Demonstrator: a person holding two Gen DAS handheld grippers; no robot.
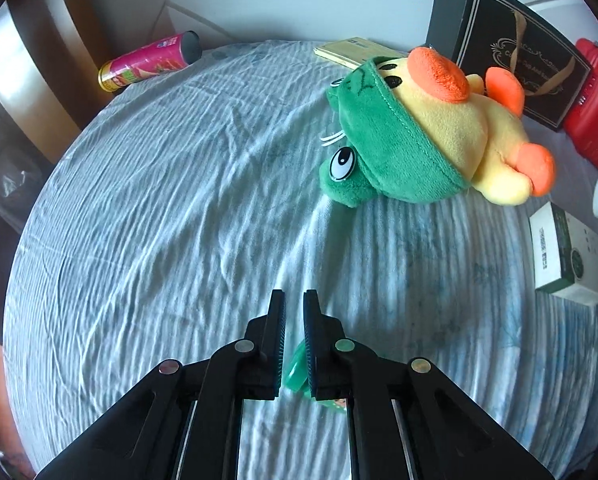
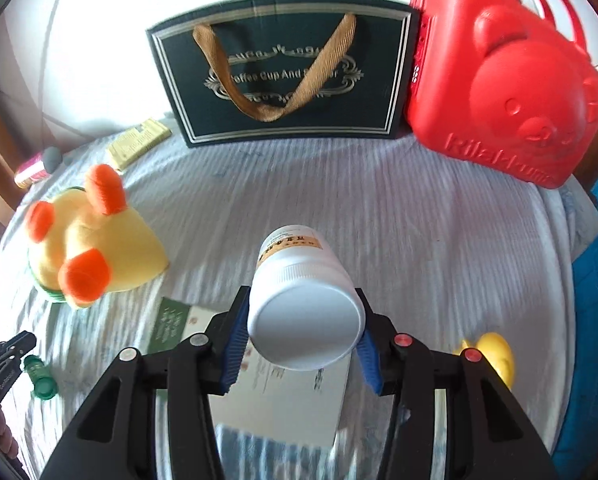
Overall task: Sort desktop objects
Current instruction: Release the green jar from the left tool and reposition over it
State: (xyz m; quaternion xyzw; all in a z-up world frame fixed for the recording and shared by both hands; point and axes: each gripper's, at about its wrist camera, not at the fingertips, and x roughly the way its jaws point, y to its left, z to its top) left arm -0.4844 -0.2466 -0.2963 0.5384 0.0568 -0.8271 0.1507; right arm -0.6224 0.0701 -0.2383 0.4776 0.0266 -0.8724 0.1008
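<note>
My right gripper (image 2: pixel 305 320) is shut on a white pill bottle (image 2: pixel 305 304), held above the cloth with its cap toward the camera. My left gripper (image 1: pixel 294 300) is nearly shut, its jaws a narrow gap apart above a small green bottle (image 1: pixel 297 372) that lies on the cloth under them; whether they grip it I cannot tell. In the right wrist view the left gripper (image 2: pixel 19 344) sits at the far left beside the green bottle (image 2: pixel 41 378). A yellow duck plush with a green frog hood (image 1: pixel 427 136) lies on the cloth; it also shows in the right wrist view (image 2: pixel 91 236).
A dark gift bag (image 2: pixel 283 76) and a red bear case (image 2: pixel 503 76) stand at the back. A white and green box (image 2: pixel 283 392) lies under my right gripper. A yellow toy (image 2: pixel 495 356), a pink chip can (image 1: pixel 151 60) and a yellow booklet (image 1: pixel 351 50) lie around.
</note>
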